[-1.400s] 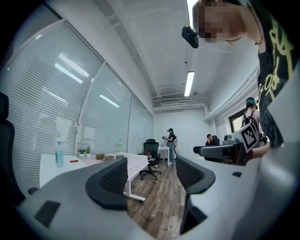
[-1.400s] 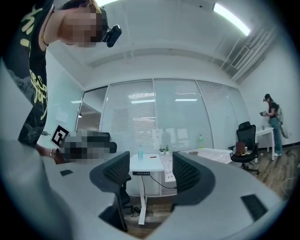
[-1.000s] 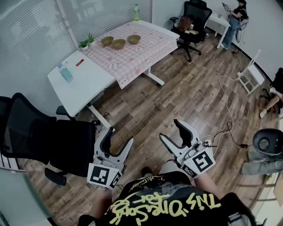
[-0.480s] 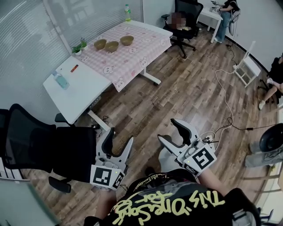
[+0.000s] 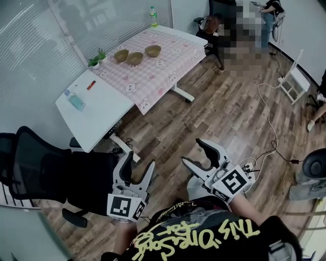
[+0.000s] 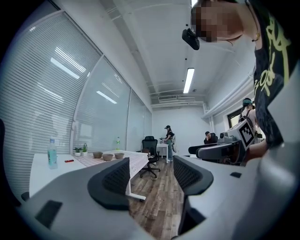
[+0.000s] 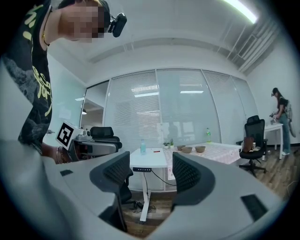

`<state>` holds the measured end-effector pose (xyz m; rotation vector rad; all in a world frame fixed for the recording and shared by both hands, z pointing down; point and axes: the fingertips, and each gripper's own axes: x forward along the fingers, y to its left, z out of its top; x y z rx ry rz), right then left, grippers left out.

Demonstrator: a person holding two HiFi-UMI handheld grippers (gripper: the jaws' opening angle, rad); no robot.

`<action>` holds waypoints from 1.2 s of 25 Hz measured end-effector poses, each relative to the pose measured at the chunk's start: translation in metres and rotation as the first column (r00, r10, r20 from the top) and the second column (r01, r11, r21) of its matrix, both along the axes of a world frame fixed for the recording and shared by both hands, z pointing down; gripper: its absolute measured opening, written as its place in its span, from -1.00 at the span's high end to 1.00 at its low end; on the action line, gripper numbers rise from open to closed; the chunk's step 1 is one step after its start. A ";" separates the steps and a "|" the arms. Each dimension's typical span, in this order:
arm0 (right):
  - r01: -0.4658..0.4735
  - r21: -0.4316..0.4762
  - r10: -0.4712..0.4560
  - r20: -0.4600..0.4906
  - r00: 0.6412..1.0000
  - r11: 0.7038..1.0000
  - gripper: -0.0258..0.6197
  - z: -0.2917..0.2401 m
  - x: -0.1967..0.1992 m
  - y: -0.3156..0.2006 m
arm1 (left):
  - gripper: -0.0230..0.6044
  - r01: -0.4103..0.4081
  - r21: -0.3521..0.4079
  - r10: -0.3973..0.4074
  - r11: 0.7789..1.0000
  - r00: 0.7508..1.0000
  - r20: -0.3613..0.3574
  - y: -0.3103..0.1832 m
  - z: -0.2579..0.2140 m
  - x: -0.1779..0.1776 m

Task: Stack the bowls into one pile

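Three brown bowls stand apart in a row on the pink checked tablecloth [image 5: 158, 71] of the far table: the left bowl [image 5: 121, 55], the middle bowl [image 5: 135, 58] and the right bowl [image 5: 153, 50]. They also show small in the left gripper view as the bowls [image 6: 108, 157] and in the right gripper view as the bowls [image 7: 187, 150]. My left gripper [image 5: 138, 163] is open and empty, held level over the wooden floor, far short of the table. My right gripper [image 5: 196, 153] is also open and empty beside it. Neither set of jaws, left gripper [image 6: 151, 176] or right gripper [image 7: 151, 173], has anything between them.
A white desk [image 5: 97, 109] joins the table's near end, with a clear bottle [image 5: 75, 101] and a red item [image 5: 91, 85] on it. A black office chair [image 5: 56, 173] stands close on my left. A small plant [image 5: 95, 62], a green bottle [image 5: 153, 14] and floor cables [image 5: 267, 127] are about.
Both grippers have drifted a little across the floor towards the table, still open and empty. The bowls have not moved.
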<state>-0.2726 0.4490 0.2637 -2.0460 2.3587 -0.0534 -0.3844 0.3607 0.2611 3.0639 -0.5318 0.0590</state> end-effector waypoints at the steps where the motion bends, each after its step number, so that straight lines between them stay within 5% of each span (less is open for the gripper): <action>1: 0.003 0.002 -0.003 0.000 1.000 1.000 0.09 0.001 0.007 -0.005 | 0.02 0.005 0.004 -0.005 1.000 1.000 0.001 -0.005 0.000 0.005; 30: 0.029 0.043 -0.029 -0.019 0.999 0.999 0.09 -0.011 0.278 -0.114 | 0.05 0.031 0.062 -0.030 0.998 0.999 -0.018 -0.113 -0.027 0.272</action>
